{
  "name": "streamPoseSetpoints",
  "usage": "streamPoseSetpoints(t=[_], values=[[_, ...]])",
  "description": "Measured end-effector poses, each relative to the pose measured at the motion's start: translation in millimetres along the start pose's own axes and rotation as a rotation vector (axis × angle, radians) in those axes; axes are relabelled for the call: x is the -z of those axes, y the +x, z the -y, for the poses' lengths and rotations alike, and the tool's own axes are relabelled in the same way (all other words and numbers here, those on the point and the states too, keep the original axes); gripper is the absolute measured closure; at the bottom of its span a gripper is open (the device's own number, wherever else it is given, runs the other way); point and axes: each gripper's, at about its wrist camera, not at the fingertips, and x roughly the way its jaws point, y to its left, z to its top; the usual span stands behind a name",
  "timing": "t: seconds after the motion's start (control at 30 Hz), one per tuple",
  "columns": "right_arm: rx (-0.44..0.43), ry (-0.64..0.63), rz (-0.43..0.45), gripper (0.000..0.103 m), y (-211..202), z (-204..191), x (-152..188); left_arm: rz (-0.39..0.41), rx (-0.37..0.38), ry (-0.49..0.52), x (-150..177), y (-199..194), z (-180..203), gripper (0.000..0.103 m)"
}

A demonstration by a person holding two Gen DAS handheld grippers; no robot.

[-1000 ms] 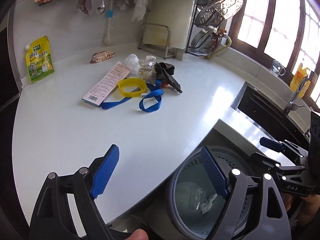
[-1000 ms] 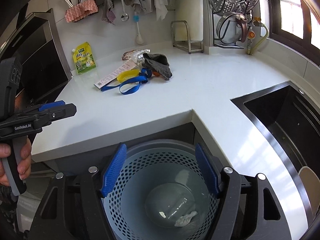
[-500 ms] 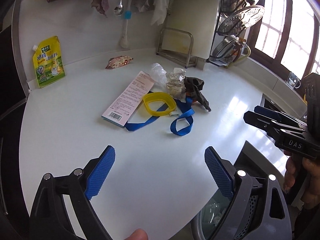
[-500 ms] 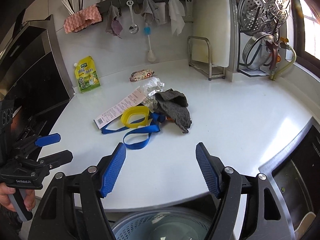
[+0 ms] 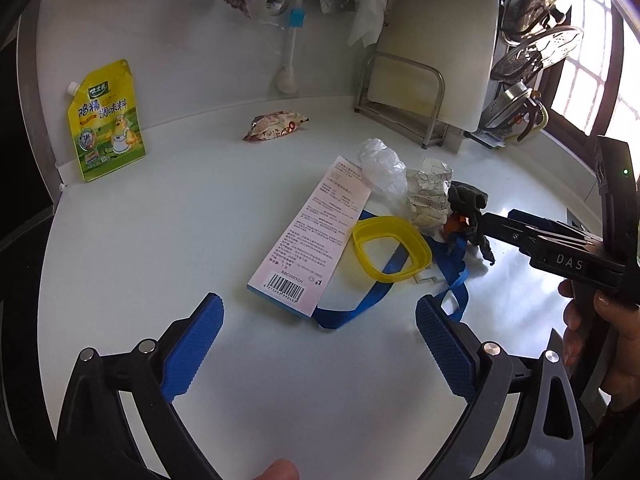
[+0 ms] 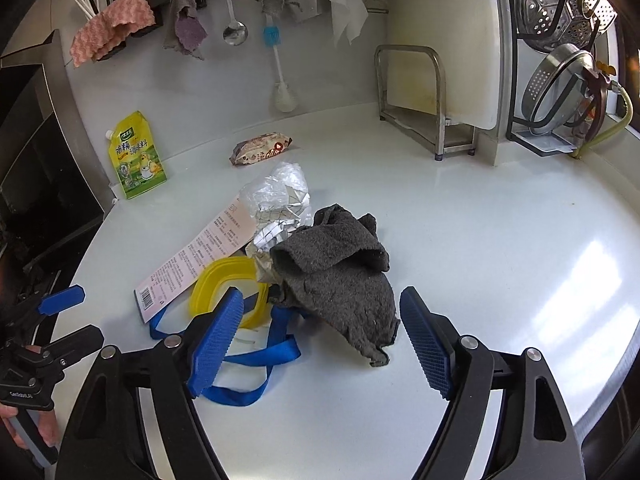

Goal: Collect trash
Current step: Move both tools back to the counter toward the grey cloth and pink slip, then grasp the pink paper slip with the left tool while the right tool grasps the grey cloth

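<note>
The right gripper [image 6: 320,336], empty, is opening its jaws over the soft, light grey cloth [image 6: 340,276] lying just beside the yellow ring [image 6: 228,292], probably easiest pinching at its bunched top fold

Black claw [image 5: 318,328] (blue ribbed pads [image 5: 192,350])

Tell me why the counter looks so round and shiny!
Both wrist views use fisheye lenses, so the counter edge bends into a curve. Right wrist view: window light makes bright glare on the counter. Left wrist view: the window is washed out white.
</note>
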Motion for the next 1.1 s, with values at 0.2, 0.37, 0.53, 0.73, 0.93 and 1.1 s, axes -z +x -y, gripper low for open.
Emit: streamPoseSetpoints(t=[0.2,0.37,0.53,0.73,0.93,1.1], values=[[0.014,-0.023,-0.012,0.026,18,1,-3,-0.008,-0.006,-0.001,-9,18,-6,0.007],[0.052,-0.059,-0.021,0.038,27,3,-5,-0.017,-0.013,-0.002,-15,30,-10,0.007],[-0.010,-0.045,-0.050,0.074,30,10,-4,-0.028,-0.019,-0.012,-15,38,-13,0.007],[-0.040,0.014,0.004,0.097,10,29,-5,-0.035,-0.023,-0.007,-15,43,-10,0.007],[-0.036,0.038,0.066,0.099,-18,43,-6,-0.029,-0.030,0.016,-18,48,-5,0.007],[-0.015,0.044,0.124,0.099,-40,51,-7,-0.057,-0.042,0.044,-23,62,-8,0.009]])
